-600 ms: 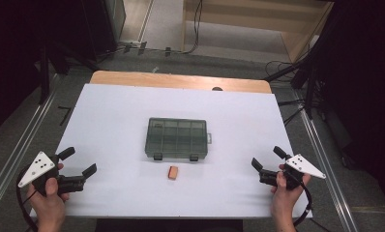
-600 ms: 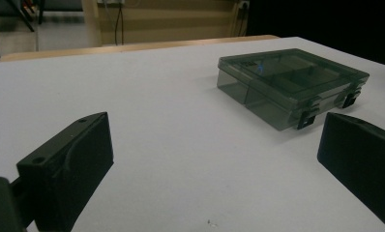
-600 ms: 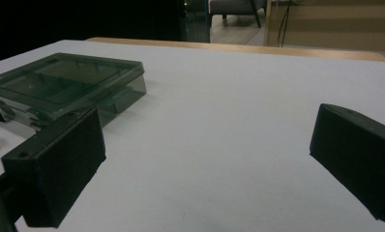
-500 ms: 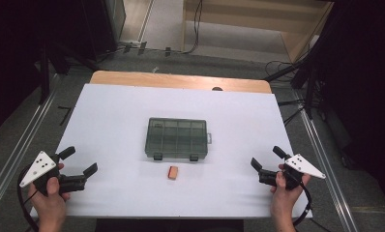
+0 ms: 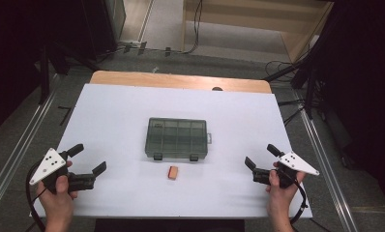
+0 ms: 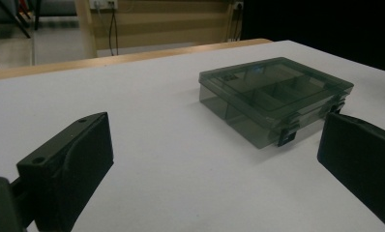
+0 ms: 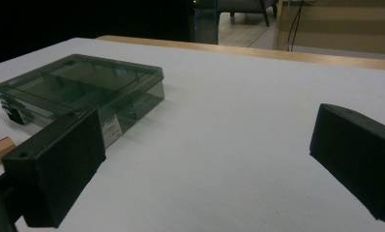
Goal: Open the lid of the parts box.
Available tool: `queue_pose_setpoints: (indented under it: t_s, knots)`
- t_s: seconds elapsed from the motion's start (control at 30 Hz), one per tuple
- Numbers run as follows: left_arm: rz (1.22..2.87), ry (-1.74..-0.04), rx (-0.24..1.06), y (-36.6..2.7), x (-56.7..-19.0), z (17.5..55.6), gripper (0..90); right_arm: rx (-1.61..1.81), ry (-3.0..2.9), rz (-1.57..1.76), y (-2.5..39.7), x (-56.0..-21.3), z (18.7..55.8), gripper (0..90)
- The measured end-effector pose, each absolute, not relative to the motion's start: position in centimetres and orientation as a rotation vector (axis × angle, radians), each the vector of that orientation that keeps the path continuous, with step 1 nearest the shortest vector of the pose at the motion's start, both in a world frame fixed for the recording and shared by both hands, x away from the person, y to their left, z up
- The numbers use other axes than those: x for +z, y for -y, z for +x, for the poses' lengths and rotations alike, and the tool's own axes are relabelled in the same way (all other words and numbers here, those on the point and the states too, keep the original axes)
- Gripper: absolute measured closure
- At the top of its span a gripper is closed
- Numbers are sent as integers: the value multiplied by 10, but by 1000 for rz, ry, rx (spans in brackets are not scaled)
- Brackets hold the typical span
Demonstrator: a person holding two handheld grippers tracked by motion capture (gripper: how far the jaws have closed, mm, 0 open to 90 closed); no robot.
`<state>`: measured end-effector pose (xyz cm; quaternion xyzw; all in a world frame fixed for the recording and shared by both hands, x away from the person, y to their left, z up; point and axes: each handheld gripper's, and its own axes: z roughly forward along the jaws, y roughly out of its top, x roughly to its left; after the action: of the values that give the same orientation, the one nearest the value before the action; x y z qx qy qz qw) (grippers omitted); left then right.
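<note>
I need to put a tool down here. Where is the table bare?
Bare: the far strip behind the box, and the wide stretches between it and each gripper, left and right. Tightest: just in front of the box, where the orange block lies.

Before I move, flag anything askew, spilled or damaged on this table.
Nothing stands out. The compartment box lies flat and shut, square to the table; the small orange block sits just in front of it, apart. Nothing spilled.

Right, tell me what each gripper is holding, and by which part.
Nothing is held. The left gripper and the right gripper are both open over the white table, apart from the compartment box and the small orange block.
</note>
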<state>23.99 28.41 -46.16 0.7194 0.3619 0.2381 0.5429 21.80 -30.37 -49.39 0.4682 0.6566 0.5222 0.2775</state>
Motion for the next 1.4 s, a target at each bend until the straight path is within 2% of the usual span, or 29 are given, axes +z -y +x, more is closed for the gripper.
queue_pose_setpoints:
  t_s: [0.23,0.5,0.6,0.77,0.87,0.93,1.0,1.13,1.17,1.23,1.3,1.4]
  knots:
    - [1756,-810,546,-258,-456,238,0,1376,-1780,1242,292,-489,219,0]
    - [1760,-826,530,-249,-454,242,0,1375,-1782,1252,285,-479,223,0]
    - [1768,-829,539,-243,-452,245,45,1388,-1799,1252,280,-474,228,0]
    - [1778,-806,521,-231,-447,252,47,1412,-1813,1259,273,-466,235,0]
    - [1772,-805,522,-224,-444,256,144,1407,-1826,1259,267,-463,240,0]
    - [1778,-792,480,-219,-442,260,145,1410,-1854,1250,264,-462,244,0]
    - [1787,-780,457,-215,-441,262,194,1418,-1872,1233,262,-460,246,0]
    - [1774,-780,425,-209,-438,268,232,1436,-1913,1210,257,-455,251,0]
    - [1777,-781,424,-209,-437,270,246,1437,-1921,1200,256,-454,252,29]
    - [1769,-788,407,-209,-437,274,290,1448,-1903,1203,254,-452,254,149]
    - [1777,-798,406,-209,-437,278,334,1477,-1903,1203,253,-451,257,189]
    - [1772,-808,374,-209,-438,284,448,1464,-1912,1212,247,-450,261,271]
